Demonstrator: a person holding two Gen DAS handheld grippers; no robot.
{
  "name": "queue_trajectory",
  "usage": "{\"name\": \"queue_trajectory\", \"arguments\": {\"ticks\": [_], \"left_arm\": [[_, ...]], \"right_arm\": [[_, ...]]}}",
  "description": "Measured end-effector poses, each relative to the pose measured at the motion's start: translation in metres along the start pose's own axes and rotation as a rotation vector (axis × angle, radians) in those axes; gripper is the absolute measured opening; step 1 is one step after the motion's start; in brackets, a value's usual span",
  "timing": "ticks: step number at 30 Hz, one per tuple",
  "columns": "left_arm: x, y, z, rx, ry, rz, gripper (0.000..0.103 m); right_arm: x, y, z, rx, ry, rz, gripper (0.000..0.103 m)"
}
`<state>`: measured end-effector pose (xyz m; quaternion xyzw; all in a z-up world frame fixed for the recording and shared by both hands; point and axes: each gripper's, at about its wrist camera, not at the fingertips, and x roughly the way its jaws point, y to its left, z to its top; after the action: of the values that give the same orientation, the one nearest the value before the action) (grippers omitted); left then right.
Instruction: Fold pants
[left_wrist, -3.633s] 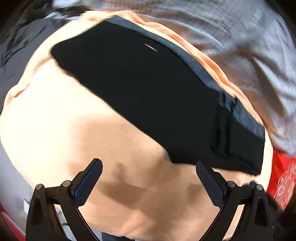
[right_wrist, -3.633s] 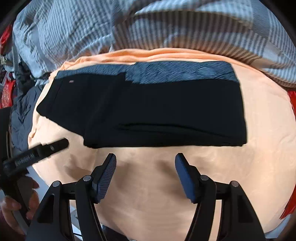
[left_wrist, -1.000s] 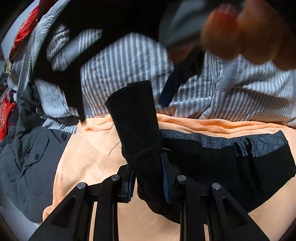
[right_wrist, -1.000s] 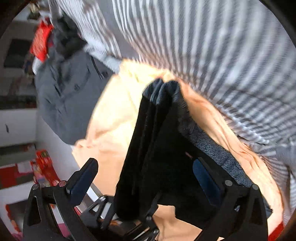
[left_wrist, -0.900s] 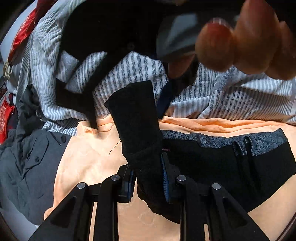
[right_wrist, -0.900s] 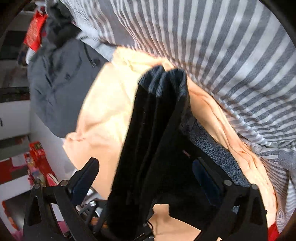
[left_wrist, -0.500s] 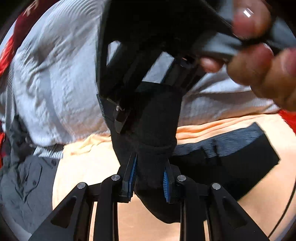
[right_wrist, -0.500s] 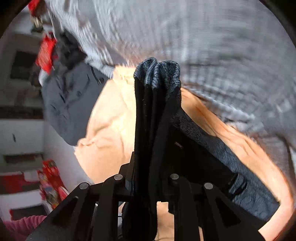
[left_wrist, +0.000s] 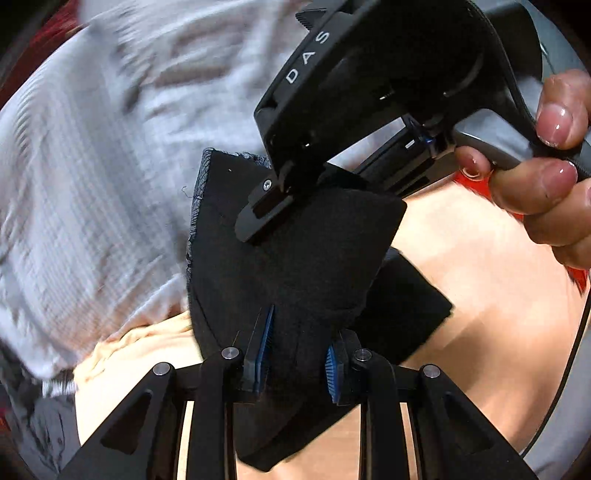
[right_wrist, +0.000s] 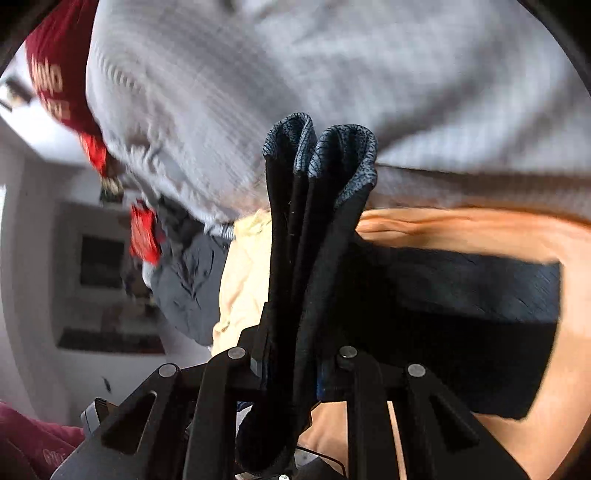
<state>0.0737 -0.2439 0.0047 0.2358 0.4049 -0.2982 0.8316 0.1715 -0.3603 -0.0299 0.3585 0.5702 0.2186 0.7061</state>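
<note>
Both grippers are closed on one end of the black pants (left_wrist: 295, 258), which is lifted off the orange sheet (left_wrist: 480, 295) of the bed. The left gripper (left_wrist: 297, 354) has its blue-padded fingers (left_wrist: 266, 339) clamped on a thick bundle of layers at the near edge. The right gripper (right_wrist: 291, 365) pinches the same raised end; in its own view the stacked layers stand upright between its fingers, their grey inner faces showing at the top. In the left view the right gripper sits just beyond the left one, its tip on the cloth, with the person's right hand (left_wrist: 546, 177) on its handle.

The rest of the pants (right_wrist: 461, 314) lies flat on the sheet, to the right in the right view. A grey striped blanket (right_wrist: 332, 74) is bunched at the far side.

Judgement: a crosswise fold is in hand, with the raised end being carried over the flat portion. The next move calls for both grippers to travel together toward the far end, lower the bundle with its edges aligned, and only then release. Uneven travel would likely skew the fold.
</note>
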Motion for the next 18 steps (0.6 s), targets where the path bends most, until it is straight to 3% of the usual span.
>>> {"name": "queue_trajectory", "arguments": {"ticks": [8,14,16,18], "left_arm": [[0.062,-0.079,0.0,0.167,0.161,-0.029,0.026],[0.088,-0.112,-0.018,0.261,0.229,0.017,0.026],[0.086,-0.118,-0.02,0.287,0.238,0.039,0.029],[0.078,-0.119,-0.022,0.288,0.25,0.004,0.043]], "right_arm": [[-0.023,-0.12,-0.039,0.18,-0.063,-0.004,0.018],[-0.014,-0.18,-0.061,0.271,-0.059,0.0,0.018],[-0.01,-0.187,-0.064,0.288,-0.064,0.018,0.018],[-0.014,-0.19,-0.067,0.282,-0.068,0.011,0.019]]}}
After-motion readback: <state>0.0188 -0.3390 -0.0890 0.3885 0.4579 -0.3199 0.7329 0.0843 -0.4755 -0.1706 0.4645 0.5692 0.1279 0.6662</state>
